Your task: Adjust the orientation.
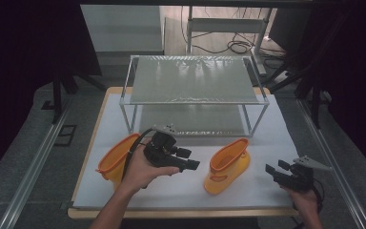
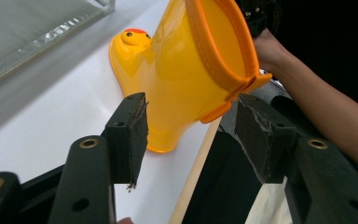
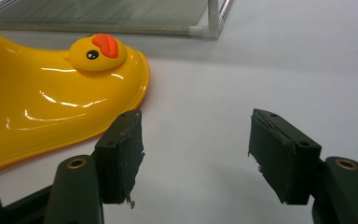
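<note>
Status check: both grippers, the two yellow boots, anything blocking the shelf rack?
Left gripper open, between boots. Right gripper open, empty. Left boot tipped, right boot upright. Rack unobstructed.

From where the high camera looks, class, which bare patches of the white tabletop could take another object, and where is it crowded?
Free: the white tabletop between the upright yellow rubber duck boot and the right gripper, and the near strip below that boot. The two-tier metal-framed rack has a bare top shelf. Crowded: near left, where the left gripper hovers beside the second yellow boot.
</note>
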